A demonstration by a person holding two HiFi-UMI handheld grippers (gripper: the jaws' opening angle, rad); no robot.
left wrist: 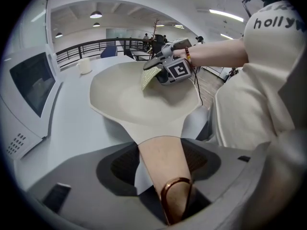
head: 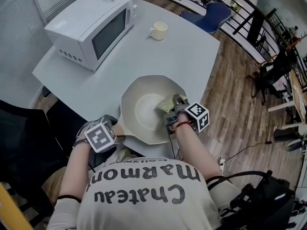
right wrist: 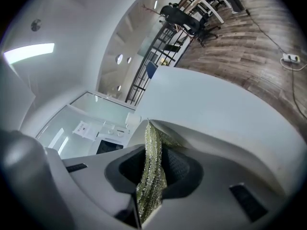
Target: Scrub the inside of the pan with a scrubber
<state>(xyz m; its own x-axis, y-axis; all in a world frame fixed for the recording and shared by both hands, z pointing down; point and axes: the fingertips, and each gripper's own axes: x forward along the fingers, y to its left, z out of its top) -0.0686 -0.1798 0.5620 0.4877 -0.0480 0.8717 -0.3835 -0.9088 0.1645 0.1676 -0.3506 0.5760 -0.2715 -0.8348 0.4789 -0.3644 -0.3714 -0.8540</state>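
Handle [left wrist: 162, 152], ring [left wrist: 176, 195] visible only close-up, clamped in left tongs [left wrist: 161, 172]; right tongs [right wrist: 154, 174] pinch scrubber [right wrist: 152, 150] in pan [head: 132, 97].

We find the left gripper [head: 115, 132] low at the person's left side, pointing steeply downward, jaws clamped on the pan handle [left wrist: 165, 164]. The right gripper [head: 173, 107] extends forward on a bare forearm [head: 192, 145], jaws pinching the scrubber [right wrist: 151, 176].
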